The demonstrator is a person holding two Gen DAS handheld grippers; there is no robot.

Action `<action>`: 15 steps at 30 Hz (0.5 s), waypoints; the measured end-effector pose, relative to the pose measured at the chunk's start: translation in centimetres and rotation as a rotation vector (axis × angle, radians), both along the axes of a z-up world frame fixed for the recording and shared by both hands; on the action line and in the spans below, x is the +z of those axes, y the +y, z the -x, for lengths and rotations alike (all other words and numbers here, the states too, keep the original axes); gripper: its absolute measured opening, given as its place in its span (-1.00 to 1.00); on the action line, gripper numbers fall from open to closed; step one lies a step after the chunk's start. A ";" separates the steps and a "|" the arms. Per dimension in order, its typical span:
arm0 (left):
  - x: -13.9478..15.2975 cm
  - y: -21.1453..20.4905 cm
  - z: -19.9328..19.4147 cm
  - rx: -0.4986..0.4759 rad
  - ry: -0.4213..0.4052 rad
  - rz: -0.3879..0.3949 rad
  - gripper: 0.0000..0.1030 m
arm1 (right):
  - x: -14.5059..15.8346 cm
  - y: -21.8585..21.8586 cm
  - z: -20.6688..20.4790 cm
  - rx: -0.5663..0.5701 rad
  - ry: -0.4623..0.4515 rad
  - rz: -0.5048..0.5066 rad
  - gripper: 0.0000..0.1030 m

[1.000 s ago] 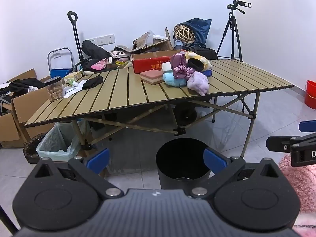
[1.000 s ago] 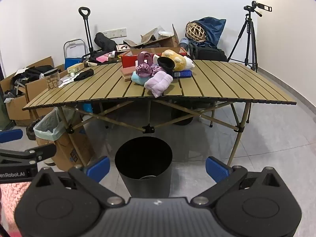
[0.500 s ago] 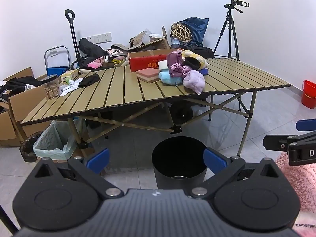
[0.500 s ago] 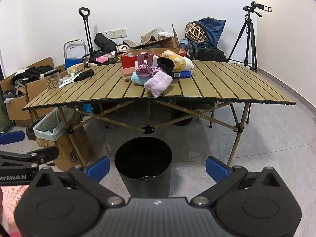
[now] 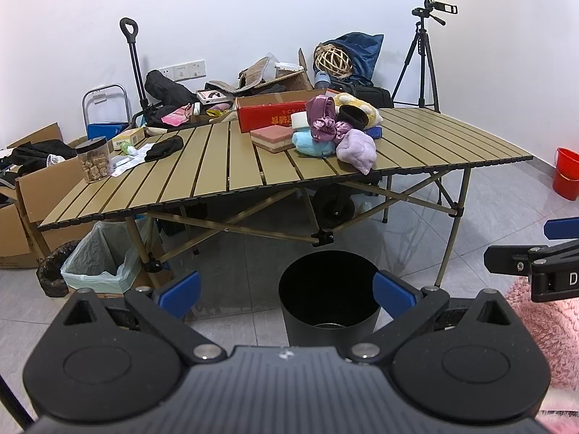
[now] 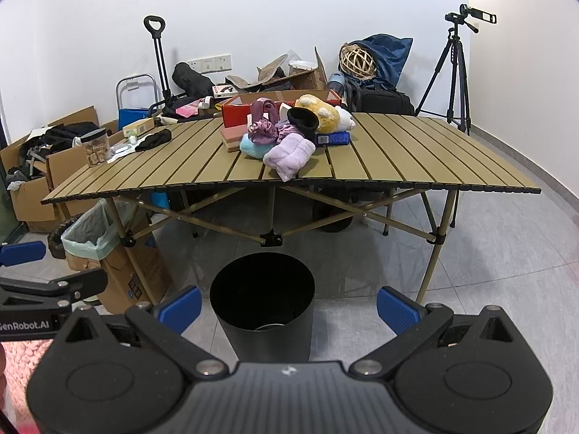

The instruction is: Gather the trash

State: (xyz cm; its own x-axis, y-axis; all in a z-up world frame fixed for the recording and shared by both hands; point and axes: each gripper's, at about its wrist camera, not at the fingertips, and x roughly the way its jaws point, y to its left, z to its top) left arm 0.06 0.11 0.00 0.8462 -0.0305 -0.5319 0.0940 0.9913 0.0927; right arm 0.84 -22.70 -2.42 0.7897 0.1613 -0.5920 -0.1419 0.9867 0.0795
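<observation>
Trash: no single item is marked out; candidate clutter sits at 12 o'clock on the counter [image 6: 380, 159], a folding slatted top, tan, matte, on crossed metal legs, largest thing in both views.

Black bin [image 6: 262, 303]: smooth cylinder, open top, on grey floor tiles in front of the counter's near edge, at 6 o'clock below the pile. Something small and pale at its bottom, can't tell what.

Red cardboard box [image 5: 271, 117]: rectangular, printed side, at the back of the pile.

Soft pile mid-counter: lilac fuzzy folded cloth [image 6: 289, 153] overhanging the near edge, yellow plush toy [image 6: 320, 115] behind it at 1 o'clock, shiny purple satin fabric [image 6: 262, 126], pale blue plush lump [image 6: 253, 146], pink layered slab [image 5: 273, 137] at 9 o'clock of the pile.

Clear jar [image 5: 93, 159]: cylindrical, black lid, brown chunks inside, at the counter's 9 o'clock end. Black crumpled cloth [image 5: 164, 147] just beside it.

Left gripper [image 5: 286, 294]: fingers spread wide, blue ribbed pads, holding nothing, low over the floor, bin between them in view.

Right gripper [image 6: 289, 305]: fingers likewise wide apart, empty, same pose.
</observation>
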 end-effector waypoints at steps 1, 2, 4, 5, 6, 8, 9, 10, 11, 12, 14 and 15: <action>0.0 0.0 0.0 0.000 0.000 0.000 1.00 | 0.0 0.0 0.0 0.000 -0.001 0.000 1.00; 0.0 0.0 0.0 0.001 0.000 -0.001 1.00 | 0.0 0.0 0.0 0.000 -0.001 0.000 1.00; 0.0 0.0 0.0 0.000 -0.001 0.001 1.00 | 0.1 0.0 0.0 0.000 -0.001 0.000 1.00; 0.0 0.0 0.0 0.000 -0.001 0.000 1.00 | 0.1 0.0 0.1 0.000 -0.001 0.000 1.00; 0.0 0.0 0.0 0.000 -0.001 0.000 1.00 | 0.1 0.0 0.1 0.000 -0.001 0.000 1.00; 0.0 0.1 0.0 0.001 -0.001 0.001 1.00 | 0.1 0.0 0.1 0.000 -0.002 0.000 1.00; 0.0 0.1 0.0 0.001 -0.001 0.000 1.00 | 0.1 0.0 0.1 0.000 -0.002 0.000 1.00; 0.0 0.1 0.0 0.001 -0.001 0.001 1.00 | 0.1 0.0 0.1 0.000 -0.002 0.000 1.00; 0.0 0.2 0.0 0.001 -0.001 0.001 1.00 | 0.1 0.0 0.1 0.000 -0.002 0.000 1.00; 0.0 0.1 0.0 0.001 -0.002 0.000 1.00 | 0.1 0.0 0.1 0.000 -0.002 0.000 1.00; 0.0 0.2 0.0 0.001 -0.001 0.001 1.00 | 0.1 -0.1 0.1 0.000 -0.002 0.000 1.00; 0.0 0.2 0.0 0.001 -0.002 0.001 1.00 | 0.1 -0.1 0.1 0.000 -0.003 0.000 1.00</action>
